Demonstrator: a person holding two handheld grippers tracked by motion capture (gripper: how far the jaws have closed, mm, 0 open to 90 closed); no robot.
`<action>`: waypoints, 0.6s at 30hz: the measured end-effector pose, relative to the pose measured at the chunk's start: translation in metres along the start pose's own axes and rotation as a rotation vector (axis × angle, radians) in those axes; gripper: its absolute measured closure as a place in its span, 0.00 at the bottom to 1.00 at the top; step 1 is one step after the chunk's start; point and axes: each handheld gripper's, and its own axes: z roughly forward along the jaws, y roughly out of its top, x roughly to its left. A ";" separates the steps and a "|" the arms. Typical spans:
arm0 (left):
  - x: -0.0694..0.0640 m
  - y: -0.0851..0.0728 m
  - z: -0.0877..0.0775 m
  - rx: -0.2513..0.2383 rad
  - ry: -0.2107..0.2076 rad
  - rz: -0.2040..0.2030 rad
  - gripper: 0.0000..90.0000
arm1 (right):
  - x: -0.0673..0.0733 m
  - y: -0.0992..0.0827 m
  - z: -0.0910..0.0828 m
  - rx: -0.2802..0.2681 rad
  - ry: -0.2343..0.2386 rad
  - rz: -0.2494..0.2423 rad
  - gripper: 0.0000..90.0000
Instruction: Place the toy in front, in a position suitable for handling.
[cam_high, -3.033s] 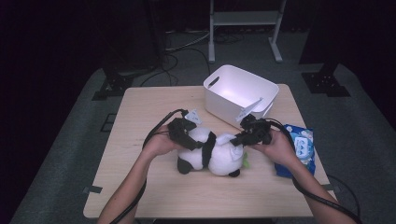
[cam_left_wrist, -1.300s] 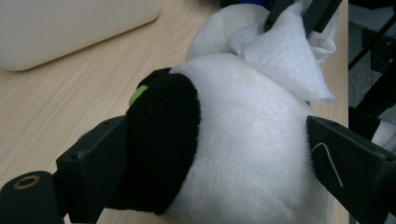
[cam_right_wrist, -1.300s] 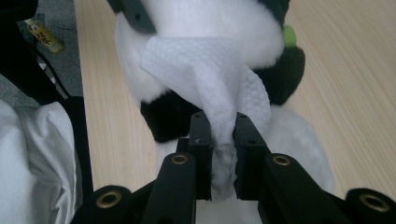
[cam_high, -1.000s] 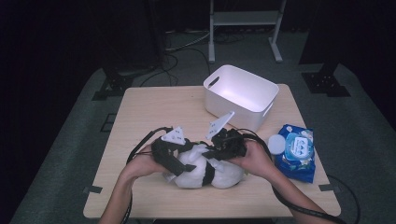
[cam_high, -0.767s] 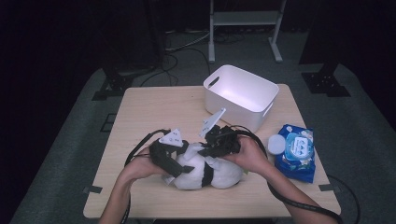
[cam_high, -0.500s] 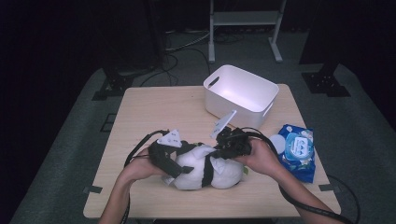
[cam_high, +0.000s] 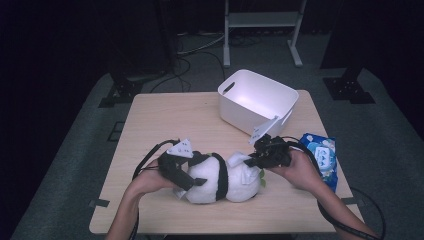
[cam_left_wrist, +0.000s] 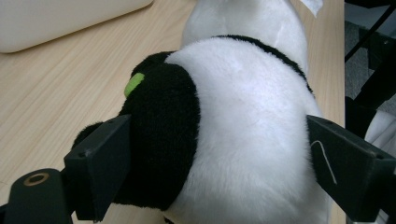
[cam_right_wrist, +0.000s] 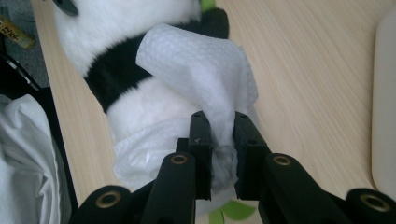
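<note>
A black-and-white plush panda (cam_high: 240, 181) lies on its side on the wooden table (cam_high: 165, 120), near the front edge. My left gripper (cam_high: 196, 178) grips its left end. The wide-set jaws press on both sides of the body (cam_left_wrist: 243, 102) and have just been closing on it. My right gripper (cam_high: 252, 161) is at the panda's right end, shut on a crumpled white wipe (cam_right_wrist: 196, 60). The wipe drapes over the plush fur, hiding part of it.
A white plastic bin (cam_high: 257, 100) stands at the back right of the table. A blue pack of wipes (cam_high: 320, 155) lies at the right edge, just beyond my right hand. The table's left and back-left parts are bare wood.
My right gripper has slid the wipe rightward along the panda, from its middle to its right end. The left gripper has stayed on the left end.
</note>
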 end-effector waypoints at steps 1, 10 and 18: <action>0.000 0.000 0.000 -0.001 0.000 -0.001 0.12 | 0.000 0.000 0.000 0.000 0.000 0.000 0.88; 0.001 -0.001 0.000 -0.003 -0.003 0.004 0.12 | -0.012 -0.031 0.003 -0.007 0.009 0.087 0.88; 0.001 -0.001 0.000 -0.005 -0.004 0.003 0.12 | -0.020 -0.050 0.011 0.008 0.021 0.129 0.88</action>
